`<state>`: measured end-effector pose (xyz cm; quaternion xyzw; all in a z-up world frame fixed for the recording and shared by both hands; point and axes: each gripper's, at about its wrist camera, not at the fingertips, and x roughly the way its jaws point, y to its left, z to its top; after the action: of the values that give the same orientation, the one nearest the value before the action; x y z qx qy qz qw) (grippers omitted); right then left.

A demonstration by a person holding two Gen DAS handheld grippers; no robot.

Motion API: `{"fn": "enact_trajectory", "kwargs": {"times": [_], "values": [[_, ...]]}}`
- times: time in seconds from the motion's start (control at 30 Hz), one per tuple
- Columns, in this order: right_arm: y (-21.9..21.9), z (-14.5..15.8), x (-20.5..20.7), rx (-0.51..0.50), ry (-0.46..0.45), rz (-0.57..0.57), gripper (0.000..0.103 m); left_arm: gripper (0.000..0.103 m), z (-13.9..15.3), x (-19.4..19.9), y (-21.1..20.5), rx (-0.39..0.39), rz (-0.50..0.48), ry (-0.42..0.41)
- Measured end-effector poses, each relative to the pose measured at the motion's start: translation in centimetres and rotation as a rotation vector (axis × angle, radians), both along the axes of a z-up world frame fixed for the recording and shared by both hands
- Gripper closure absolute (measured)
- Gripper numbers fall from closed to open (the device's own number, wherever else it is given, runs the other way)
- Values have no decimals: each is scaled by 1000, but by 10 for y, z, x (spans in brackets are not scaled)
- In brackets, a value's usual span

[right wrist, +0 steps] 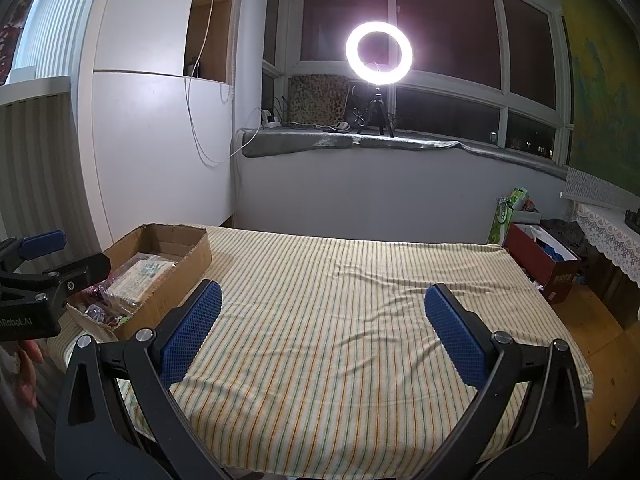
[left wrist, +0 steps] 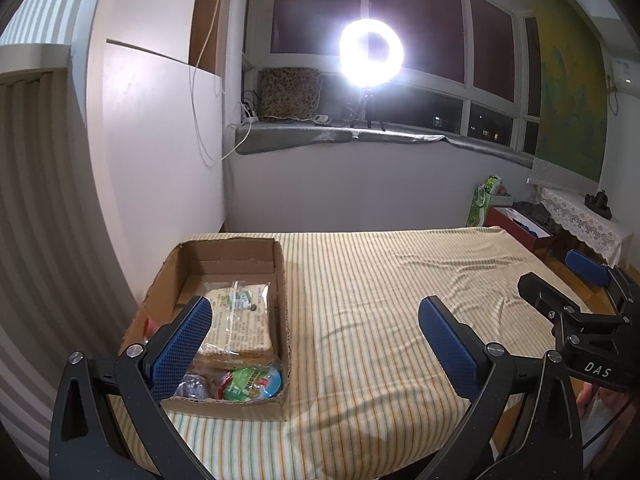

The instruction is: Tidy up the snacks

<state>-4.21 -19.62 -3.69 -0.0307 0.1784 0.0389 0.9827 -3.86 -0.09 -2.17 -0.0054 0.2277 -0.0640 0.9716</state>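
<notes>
the bench (right wrist: pixel 340 320), draped in a cloth with thin yellow and green stripes, fills the lower half of both views and runs back to a white wall under a dark window. on the sill, upper centre of the frame, a ring light (right wrist: pixel 379 53) glares on a small tripod, with a leopard-print cushion (right wrist: pixel 318 97) just to its left.

a brown cardboard box (left wrist: pixel 280 280) sits on the bench at the lower left of the left wrist view, open at the top; in the right wrist view it lies at the middle left. inside it a clear packet of pale crackers (left wrist: pixel 240 320) lies flat across the middle, and nearer the lens a round green-lidded snack cup (left wrist: pixel 252 386) rests beside a purple wrapped sweet (left wrist: pixel 194 388), both against the near wall of the box.

at the right edge of the frames, past the bench end, a red box (right wrist: pixel 540 256) stands on the floor beside a green package (right wrist: pixel 506 216).

the left gripper (left wrist: pixel 316 340) is held wide open with nothing between its blue pads; its left finger overlaps the near left part of the box in the picture, its right finger stands over bare cloth. the right gripper (right wrist: pixel 330 332) is likewise spread wide and holds nothing, both fingers over the striped cloth at the lower middle of its view, well apart from the box.
</notes>
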Motion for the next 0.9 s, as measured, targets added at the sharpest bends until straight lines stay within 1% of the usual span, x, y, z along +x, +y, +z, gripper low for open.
{"fn": "enact_trajectory", "kwargs": {"times": [0.9], "values": [[1, -1, -2, 1, 1, -1, 0, 1, -2, -3, -1, 6, 6, 2]]}}
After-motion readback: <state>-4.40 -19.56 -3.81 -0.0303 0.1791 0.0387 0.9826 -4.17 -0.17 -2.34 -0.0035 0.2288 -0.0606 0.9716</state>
